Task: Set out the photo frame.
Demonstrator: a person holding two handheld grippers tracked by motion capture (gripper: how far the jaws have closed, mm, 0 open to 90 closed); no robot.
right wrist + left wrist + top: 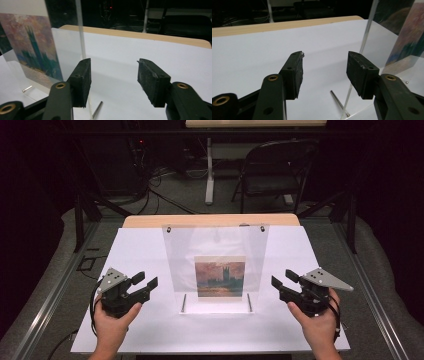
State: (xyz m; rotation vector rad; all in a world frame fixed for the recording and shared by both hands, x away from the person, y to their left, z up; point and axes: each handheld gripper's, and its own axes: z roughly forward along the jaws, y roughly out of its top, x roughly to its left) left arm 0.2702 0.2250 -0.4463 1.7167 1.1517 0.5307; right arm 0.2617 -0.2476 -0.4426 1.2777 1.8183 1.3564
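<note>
Your hands hold each hand-held gripper low on the desk [150, 250], jaws apart and empty: left hand-held gripper [145, 281], right hand-held gripper [284, 279]. The clear upright panel [215, 245] carrying the painted picture [220, 277] stands between them, broadside to you, about equally near both.

High view looks fwd and down on the bench [150, 330] from the near side. Each gripper view sits low, close over its jaws, facing the far edge. All 3 share the clear stand [215, 245] w/ its picture [220, 277]
</note>
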